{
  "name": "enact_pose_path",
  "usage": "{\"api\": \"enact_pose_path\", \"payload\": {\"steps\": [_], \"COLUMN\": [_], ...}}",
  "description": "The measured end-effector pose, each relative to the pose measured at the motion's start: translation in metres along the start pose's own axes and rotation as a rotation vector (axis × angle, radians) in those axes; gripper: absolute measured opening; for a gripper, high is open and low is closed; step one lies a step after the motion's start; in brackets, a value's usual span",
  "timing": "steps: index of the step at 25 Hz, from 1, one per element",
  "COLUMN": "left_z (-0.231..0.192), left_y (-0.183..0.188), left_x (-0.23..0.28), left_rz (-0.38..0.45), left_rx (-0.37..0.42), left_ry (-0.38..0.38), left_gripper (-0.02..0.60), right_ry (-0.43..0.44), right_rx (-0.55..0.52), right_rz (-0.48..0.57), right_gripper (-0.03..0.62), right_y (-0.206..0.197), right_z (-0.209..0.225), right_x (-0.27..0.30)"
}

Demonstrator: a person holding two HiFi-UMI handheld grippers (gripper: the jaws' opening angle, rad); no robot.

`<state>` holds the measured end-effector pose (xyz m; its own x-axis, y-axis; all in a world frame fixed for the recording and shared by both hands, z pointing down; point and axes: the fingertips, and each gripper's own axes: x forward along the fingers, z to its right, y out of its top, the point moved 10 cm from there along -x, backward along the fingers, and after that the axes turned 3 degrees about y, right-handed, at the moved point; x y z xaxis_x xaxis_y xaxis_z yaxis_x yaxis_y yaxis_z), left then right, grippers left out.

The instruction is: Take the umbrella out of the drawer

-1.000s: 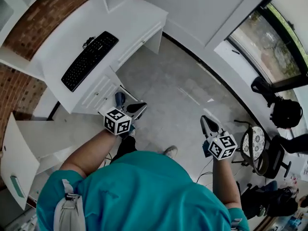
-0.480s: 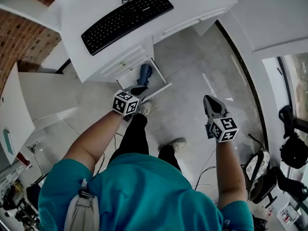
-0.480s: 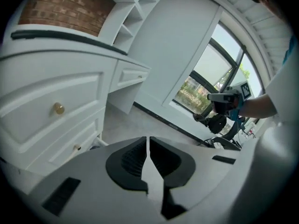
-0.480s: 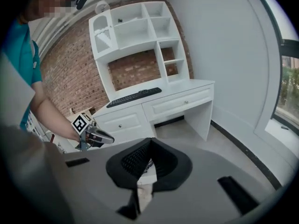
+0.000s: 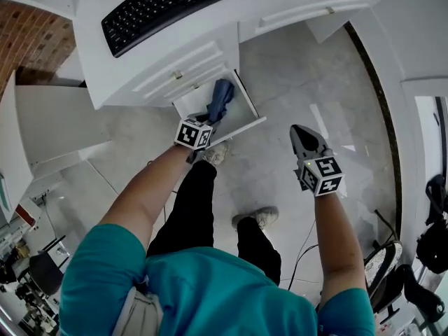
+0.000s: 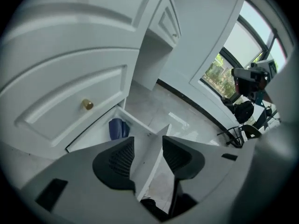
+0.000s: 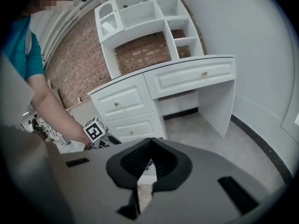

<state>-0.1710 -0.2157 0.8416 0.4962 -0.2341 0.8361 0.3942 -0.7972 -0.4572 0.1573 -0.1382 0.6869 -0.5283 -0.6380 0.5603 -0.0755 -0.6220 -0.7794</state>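
A folded blue umbrella (image 5: 221, 100) lies in the open bottom drawer (image 5: 246, 125) of the white desk (image 5: 210, 40). My left gripper (image 5: 205, 120) hangs just over the drawer's front left corner, pointing steeply down. In the left gripper view its jaws (image 6: 147, 141) are opening. The drawer's front panel (image 6: 149, 164) shows in the gap and the pads do not press on it. The umbrella (image 6: 118, 128) lies beyond them. My right gripper (image 5: 298, 129) is shut on nothing above the floor to the right. In the right gripper view its tips (image 7: 150, 143) meet.
A black keyboard (image 5: 175, 2) lies on the desk top. Shut drawers with brass knobs (image 6: 87, 104) sit above the open one. The person's shoes (image 5: 259, 218) stand on the grey floor before the drawer. A white cabinet door (image 5: 12, 152) stands open at left. Chairs and bags (image 5: 434, 240) are far right.
Both grippers have sunk toward the floor. The left one has come in over the open drawer's front edge. The desk and drawer now sit closer and higher in the head view.
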Motion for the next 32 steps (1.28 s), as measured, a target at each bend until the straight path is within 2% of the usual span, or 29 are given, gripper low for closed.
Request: {"api": "enact_pose_path", "payload": {"steps": [5,12,16,20,23,26,28,30,32], "left_z": [-0.030,-0.068,-0.090,-0.097,-0.105,-0.097,-0.096,-0.102,-0.112], "left_y": [-0.030,-0.076,-0.092,-0.105,-0.105,-0.114,-0.119,-0.120,-0.120], "left_x": [0.073,0.154,0.185,0.210,0.225,0.239,0.247,0.253,0.258], "left_rz": [-0.077,-0.212,-0.260,-0.325,-0.311,-0.343,-0.361,-0.373,-0.378], "left_rx": [-0.017,-0.025,-0.020,-0.062,-0.017,-0.083,-0.104,-0.093,-0.050], "left_ry": [0.068,0.141,0.180,0.138,0.184,0.095,0.076,0.097,0.162], "left_gripper": [0.270,0.308,0.318,0.322,0.325,0.327,0.328,0.327,0.328], "right_ry": [0.059,0.101,0.124,0.150,0.154,0.161,0.167,0.169,0.168], "right_rx": [-0.055,-0.108,-0.118,-0.135,-0.137,-0.139,-0.142,-0.142,-0.138], "right_rz": [0.011,0.040,0.044,0.052,0.056,0.050,0.042,0.040,0.034], "right_gripper": [0.021,0.021,0.021,0.021,0.021,0.021,0.021,0.021,0.021], "right_y": [-0.032,-0.062,-0.074,-0.079,-0.084,-0.090,-0.092,-0.094,-0.098], "right_z": [0.023,0.049,0.054,0.058,0.064,0.065,0.065,0.067,0.069], "right_x": [0.047,0.098,0.119,0.135,0.144,0.150,0.151,0.153,0.154]}}
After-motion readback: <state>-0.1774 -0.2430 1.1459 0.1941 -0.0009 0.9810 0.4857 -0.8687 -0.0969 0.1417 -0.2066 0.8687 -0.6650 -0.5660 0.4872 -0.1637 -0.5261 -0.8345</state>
